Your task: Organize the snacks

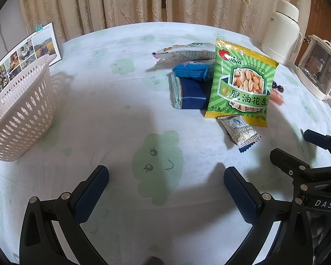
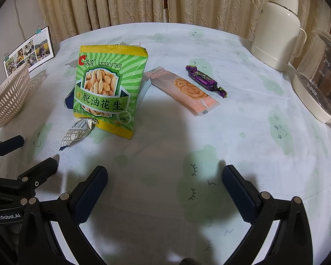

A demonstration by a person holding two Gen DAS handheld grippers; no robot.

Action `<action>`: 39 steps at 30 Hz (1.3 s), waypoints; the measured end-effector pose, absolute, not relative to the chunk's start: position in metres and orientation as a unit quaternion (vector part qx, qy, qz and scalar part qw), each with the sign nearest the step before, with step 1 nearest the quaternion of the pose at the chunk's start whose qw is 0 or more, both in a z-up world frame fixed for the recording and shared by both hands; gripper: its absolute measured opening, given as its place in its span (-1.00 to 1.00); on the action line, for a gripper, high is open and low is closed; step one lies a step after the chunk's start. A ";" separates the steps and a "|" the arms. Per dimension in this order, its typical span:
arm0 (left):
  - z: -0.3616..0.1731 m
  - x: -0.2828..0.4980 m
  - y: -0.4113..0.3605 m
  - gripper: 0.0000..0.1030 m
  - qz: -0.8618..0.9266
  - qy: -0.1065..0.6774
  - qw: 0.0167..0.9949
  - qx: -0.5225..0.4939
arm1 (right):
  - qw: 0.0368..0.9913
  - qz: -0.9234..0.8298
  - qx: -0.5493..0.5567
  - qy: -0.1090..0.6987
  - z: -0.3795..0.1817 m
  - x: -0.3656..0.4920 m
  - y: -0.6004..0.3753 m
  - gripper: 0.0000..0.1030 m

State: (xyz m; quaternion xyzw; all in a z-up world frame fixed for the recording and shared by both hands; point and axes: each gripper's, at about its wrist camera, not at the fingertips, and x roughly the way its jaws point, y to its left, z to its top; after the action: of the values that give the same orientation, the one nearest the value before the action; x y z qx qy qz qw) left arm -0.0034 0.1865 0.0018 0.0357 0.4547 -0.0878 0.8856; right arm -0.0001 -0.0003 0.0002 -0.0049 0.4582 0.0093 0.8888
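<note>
both the left gripper (image 1: 166, 184) and right gripper (image 2: 165, 183) hover spread and empty. the green peanut packet (image 2: 108, 88) looks light, crinkly and slippery; pinching its sealed top edge seems safest before the white basket (image 1: 22, 108).

Each hand-held gripper is a matte black frame of angled struts joined by round silver pins, ending in two fingers faced with dark blue ribbed pads. The left hand-held gripper (image 1: 166, 177) carries white "GenRobot.AI" lettering on its side. The right hand-held gripper (image 2: 165, 176) carries white "DAS" lettering and a small cross-head screw.
</note>
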 end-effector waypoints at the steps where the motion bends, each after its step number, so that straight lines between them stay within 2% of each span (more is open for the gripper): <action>1: 0.002 -0.003 0.186 1.00 -0.088 0.455 0.885 0.036 | 0.889 0.009 -0.005 0.458 0.000 0.000 0.000 1.00; 39: 0.001 -0.002 0.184 1.00 -0.091 0.455 0.885 0.037 | 0.888 0.011 -0.006 0.460 0.000 -0.002 0.001 1.00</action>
State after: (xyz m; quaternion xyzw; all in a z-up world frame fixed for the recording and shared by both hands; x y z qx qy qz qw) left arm -0.0024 0.1844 0.0009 0.0371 0.4554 -0.0909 0.8848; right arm -0.0022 0.0011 -0.0002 -0.0058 0.4601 0.0115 0.8878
